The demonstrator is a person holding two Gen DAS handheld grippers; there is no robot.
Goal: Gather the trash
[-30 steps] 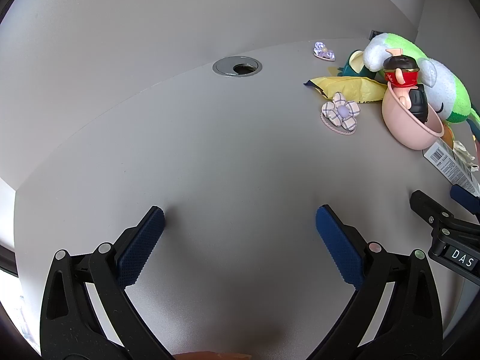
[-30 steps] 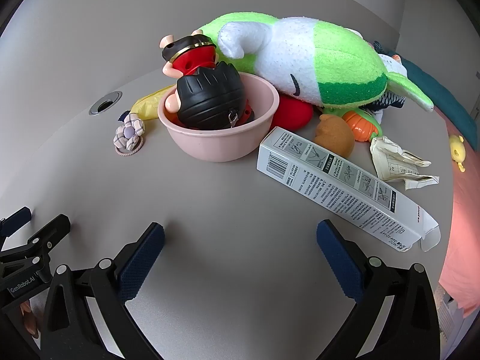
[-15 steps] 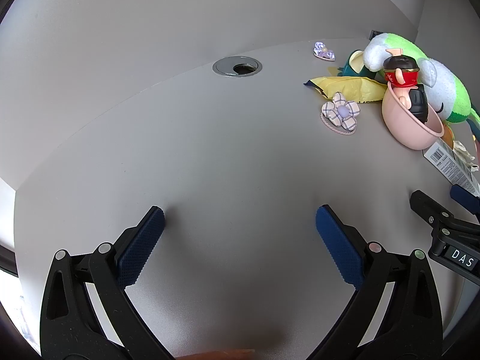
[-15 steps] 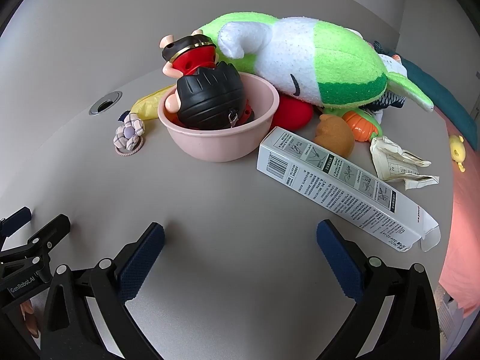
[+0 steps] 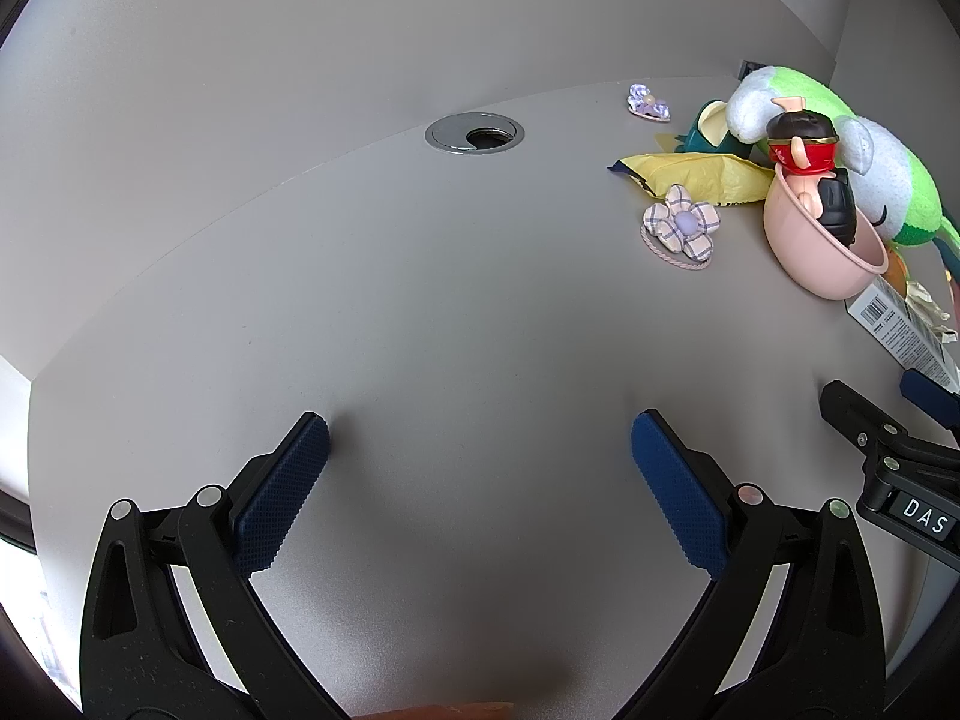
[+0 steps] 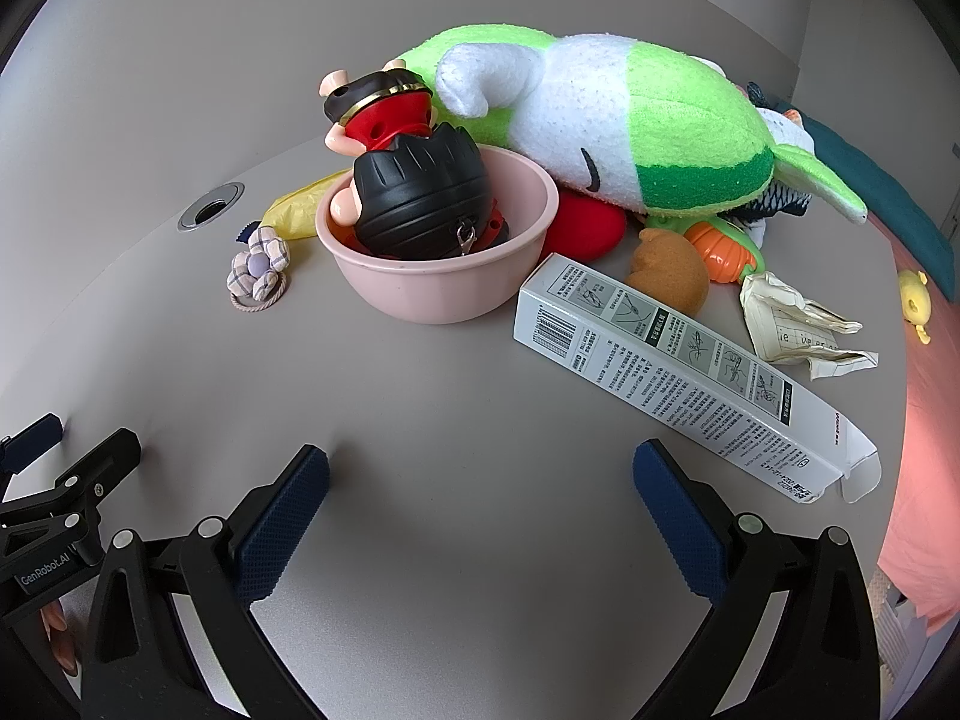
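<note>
A long white printed carton (image 6: 690, 378) lies flat on the grey table, just ahead and right of my right gripper (image 6: 480, 468), which is open and empty. A crumpled paper (image 6: 804, 324) lies behind the carton's far end. A yellow wrapper (image 6: 297, 207) lies behind the pink bowl; it also shows in the left wrist view (image 5: 702, 177). My left gripper (image 5: 480, 438) is open and empty over bare table, well left of the clutter. The carton's end (image 5: 900, 327) shows at the right edge there.
A pink bowl (image 6: 438, 276) holds a toy figure (image 6: 414, 180). A green and white plush (image 6: 606, 120), an orange toy (image 6: 669, 270), a fabric flower hair tie (image 6: 258, 270) and a cable grommet hole (image 5: 474, 133) are on the table. The table edge runs along the right.
</note>
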